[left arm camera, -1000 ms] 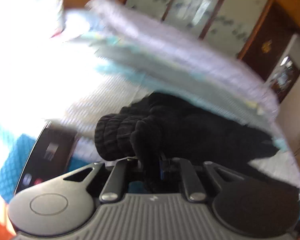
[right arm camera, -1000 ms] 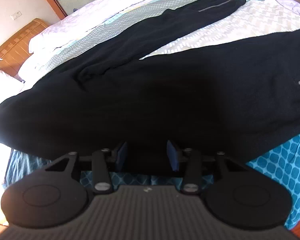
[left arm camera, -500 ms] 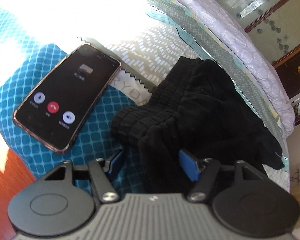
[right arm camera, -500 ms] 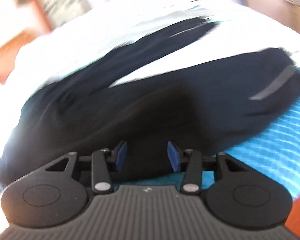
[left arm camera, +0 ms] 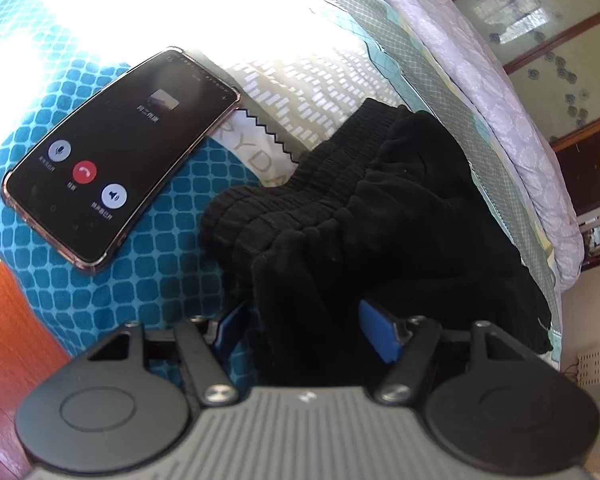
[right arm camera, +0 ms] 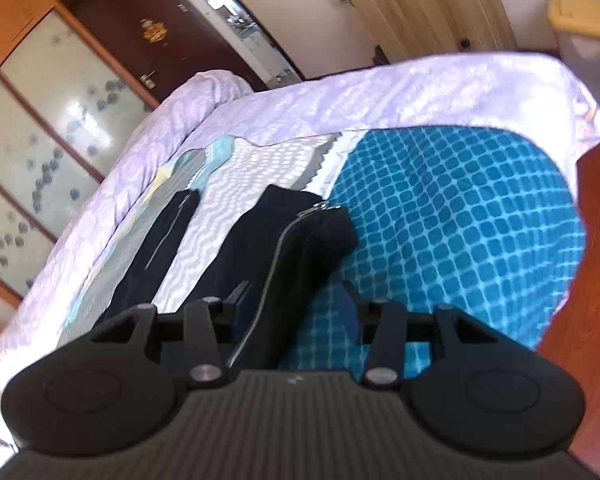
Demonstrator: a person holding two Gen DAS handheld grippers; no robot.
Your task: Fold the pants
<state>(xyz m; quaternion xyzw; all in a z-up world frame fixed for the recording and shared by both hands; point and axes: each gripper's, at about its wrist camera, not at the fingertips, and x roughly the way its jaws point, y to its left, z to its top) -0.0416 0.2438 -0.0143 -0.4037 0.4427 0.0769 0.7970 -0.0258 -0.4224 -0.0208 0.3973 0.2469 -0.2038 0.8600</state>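
Left wrist view: my left gripper (left arm camera: 308,330) stands wide around the bunched waistband of the black pants (left arm camera: 340,216), beside a phone (left arm camera: 120,160) near the bed's (left arm camera: 100,288) edge. My right gripper (right arm camera: 294,316) is open over one leg's zipper (right arm camera: 276,256), ready to fold.

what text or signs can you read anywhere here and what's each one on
"RYDA": partial letters on the bedspread's white strip, cut off by the black pants.
Phone: red hang-up icon, microphone icon and speaker icon on a call screen; the captions and the name under the thumbnail are too small to read.
Nothing readable in the right wrist view.
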